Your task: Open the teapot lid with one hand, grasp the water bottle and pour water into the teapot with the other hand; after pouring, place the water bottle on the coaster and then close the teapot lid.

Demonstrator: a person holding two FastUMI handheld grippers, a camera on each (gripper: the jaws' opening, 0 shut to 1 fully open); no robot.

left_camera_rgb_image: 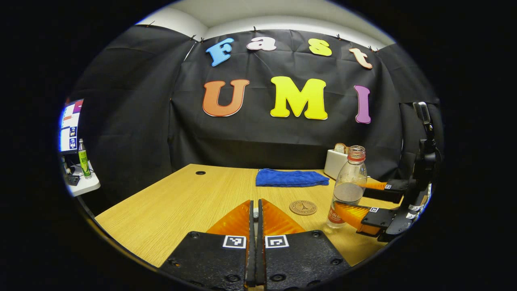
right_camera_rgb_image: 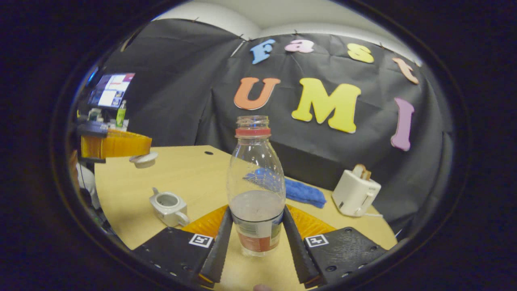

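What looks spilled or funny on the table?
Nothing is spilled or broken. The teapot sits open because the left gripper holds its lid up in the air. The water bottle has no cap, but it stands upright between the jaws of the right gripper.

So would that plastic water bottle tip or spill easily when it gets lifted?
Probably tippy: the water bottle is tall and narrow. It looks light, under half full. With no cap on, tilting would likely spill. The right gripper flanks its lower body.
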